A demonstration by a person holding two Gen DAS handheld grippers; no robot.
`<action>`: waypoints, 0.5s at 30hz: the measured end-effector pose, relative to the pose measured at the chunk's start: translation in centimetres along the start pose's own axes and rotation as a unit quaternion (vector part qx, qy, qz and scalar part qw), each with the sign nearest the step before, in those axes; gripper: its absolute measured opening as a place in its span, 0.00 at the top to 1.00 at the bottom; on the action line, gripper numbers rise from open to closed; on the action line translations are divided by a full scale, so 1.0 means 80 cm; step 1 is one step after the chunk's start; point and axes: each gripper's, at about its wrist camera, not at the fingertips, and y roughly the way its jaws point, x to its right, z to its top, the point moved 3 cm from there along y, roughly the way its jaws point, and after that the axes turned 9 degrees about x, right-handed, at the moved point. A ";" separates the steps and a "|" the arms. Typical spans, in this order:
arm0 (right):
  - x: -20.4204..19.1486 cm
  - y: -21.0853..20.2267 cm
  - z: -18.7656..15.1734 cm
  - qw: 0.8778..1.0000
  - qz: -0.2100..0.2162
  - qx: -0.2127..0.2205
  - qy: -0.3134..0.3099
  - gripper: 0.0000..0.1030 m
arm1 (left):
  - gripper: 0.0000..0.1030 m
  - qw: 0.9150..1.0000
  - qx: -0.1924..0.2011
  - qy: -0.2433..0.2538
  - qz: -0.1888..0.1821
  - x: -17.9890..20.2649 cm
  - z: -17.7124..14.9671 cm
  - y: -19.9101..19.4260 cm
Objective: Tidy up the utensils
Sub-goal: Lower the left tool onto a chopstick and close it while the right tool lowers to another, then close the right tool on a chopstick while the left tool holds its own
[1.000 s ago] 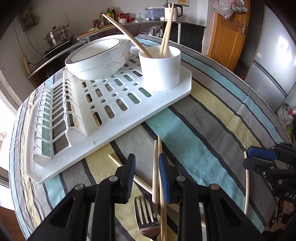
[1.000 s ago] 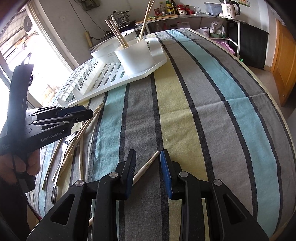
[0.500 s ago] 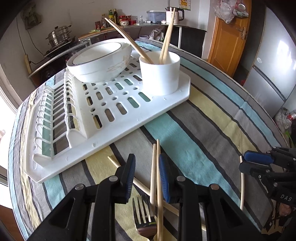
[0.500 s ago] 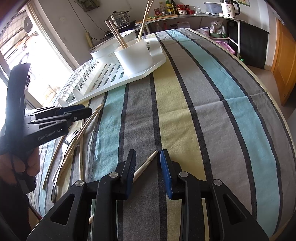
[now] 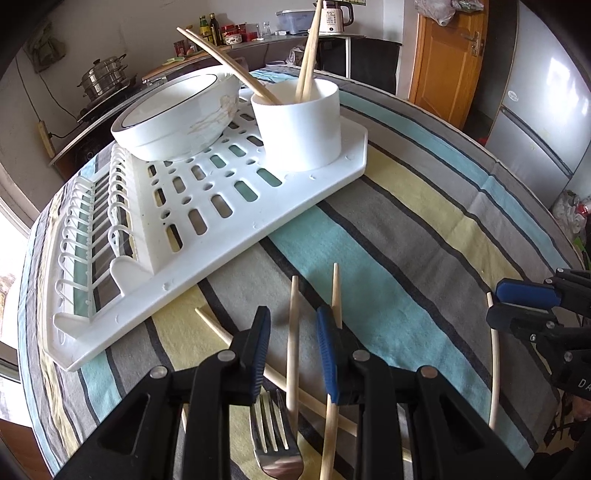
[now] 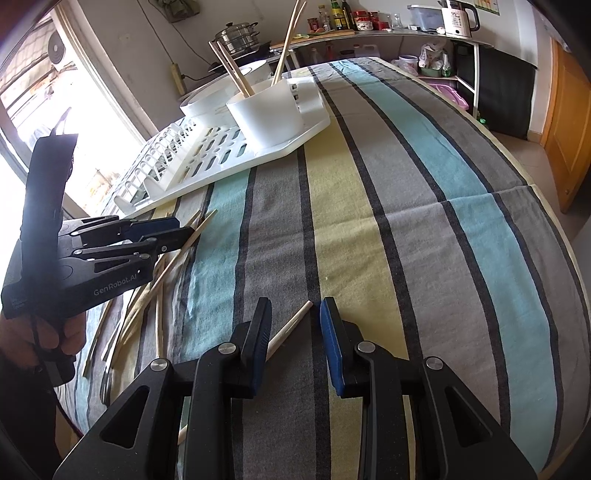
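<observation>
Left wrist view shows the left gripper (image 5: 291,332) spread over 2 crossed chopsticks (image 5: 292,332) beside the fork (image 5: 275,439), risking a double grab, while the right gripper (image 6: 295,328) straddles, unclosed, 1 lone chopstick (image 6: 290,326).

"GenRobot.AI" in white on the side of the left gripper (image 6: 166,234). "DA", cut off, on the right gripper (image 5: 517,304) body. Kettle (image 5: 334,16) digits unreadable.
</observation>
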 end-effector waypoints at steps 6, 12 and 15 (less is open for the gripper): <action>-0.006 0.004 0.001 0.999 -0.025 -0.008 -0.019 0.90 | 0.94 0.999 -0.013 0.034 0.004 0.018 0.009 0.006; -0.009 0.005 0.007 0.999 -0.022 -0.008 -0.023 1.00 | 0.94 1.000 -0.015 0.016 -0.002 0.010 0.014 0.007; -0.010 0.003 0.011 1.000 -0.017 -0.004 -0.023 1.00 | 0.94 1.000 -0.008 0.011 -0.005 0.006 0.016 0.001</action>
